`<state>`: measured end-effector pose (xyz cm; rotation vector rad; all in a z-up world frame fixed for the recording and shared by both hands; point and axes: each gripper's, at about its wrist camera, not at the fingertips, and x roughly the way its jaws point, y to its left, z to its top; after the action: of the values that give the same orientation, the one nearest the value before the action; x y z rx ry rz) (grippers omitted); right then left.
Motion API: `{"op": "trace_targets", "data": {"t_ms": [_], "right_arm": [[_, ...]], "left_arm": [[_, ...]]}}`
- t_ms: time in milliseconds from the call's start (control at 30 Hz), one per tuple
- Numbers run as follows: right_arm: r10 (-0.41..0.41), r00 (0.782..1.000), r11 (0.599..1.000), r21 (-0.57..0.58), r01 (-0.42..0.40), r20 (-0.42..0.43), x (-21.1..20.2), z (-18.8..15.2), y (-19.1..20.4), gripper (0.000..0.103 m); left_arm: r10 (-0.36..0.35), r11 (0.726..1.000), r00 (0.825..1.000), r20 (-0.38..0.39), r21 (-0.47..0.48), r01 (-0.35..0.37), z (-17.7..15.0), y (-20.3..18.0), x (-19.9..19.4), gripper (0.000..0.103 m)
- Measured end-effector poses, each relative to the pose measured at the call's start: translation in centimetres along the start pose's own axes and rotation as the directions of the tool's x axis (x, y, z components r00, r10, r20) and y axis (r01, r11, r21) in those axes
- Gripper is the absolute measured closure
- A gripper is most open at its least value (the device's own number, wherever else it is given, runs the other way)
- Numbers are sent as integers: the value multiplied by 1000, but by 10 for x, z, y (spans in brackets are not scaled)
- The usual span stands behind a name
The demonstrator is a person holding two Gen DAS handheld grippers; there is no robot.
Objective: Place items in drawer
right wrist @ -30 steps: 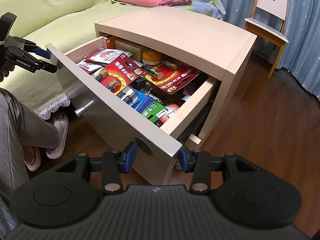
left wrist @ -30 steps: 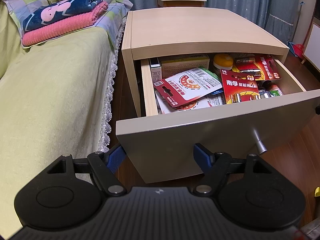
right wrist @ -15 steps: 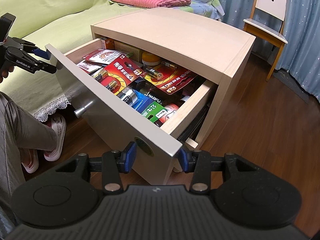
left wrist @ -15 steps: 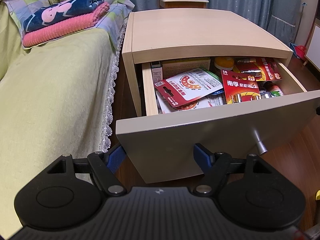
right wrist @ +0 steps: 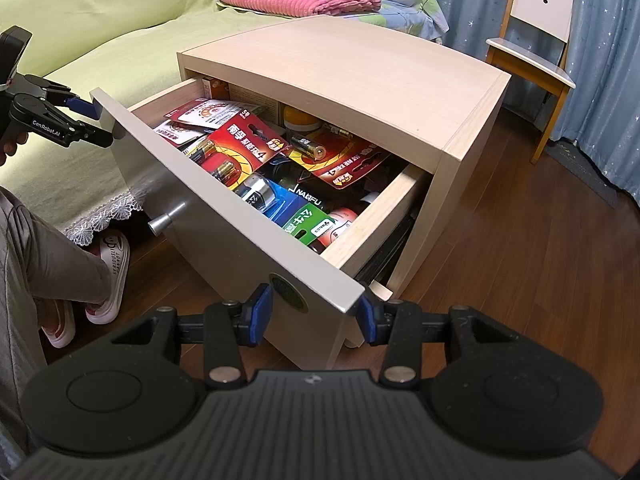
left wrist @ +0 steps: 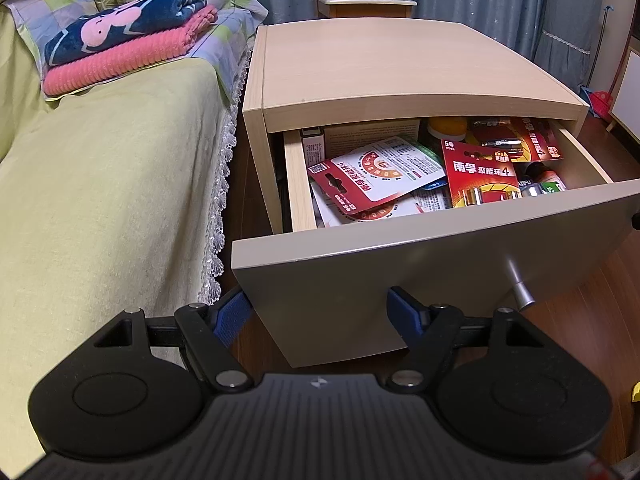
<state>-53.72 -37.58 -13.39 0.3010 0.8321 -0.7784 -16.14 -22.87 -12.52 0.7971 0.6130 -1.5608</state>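
Drawer pulled partway out of nightstand, packed with battery packs. Left gripper jaws wide apart, empty, at front panel's 7 o'clock corner. Right gripper jaws wide, empty, straddling the panel's corner at 6 o'clock.

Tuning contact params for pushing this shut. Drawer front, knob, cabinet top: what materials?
Drawer front: smooth grey-beige panel, probably laminated board; faint sheen.
Knob: looks like brushed metal; silvery, cylindrical, with highlights.
Cabinet top: pale wood-grain surface, matte; veneer or laminate, cannot tell which.
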Motion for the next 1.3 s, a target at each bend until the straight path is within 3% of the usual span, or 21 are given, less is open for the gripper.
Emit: {"op": "trace_targets", "data": {"t_ms": [1300], "right_arm": [[-6, 1000, 1000, -6, 6, 16, 8, 7, -10, 63]], "left_arm": [[-2, 1000, 1000, 11, 6, 2, -2, 0, 1, 28]]}}
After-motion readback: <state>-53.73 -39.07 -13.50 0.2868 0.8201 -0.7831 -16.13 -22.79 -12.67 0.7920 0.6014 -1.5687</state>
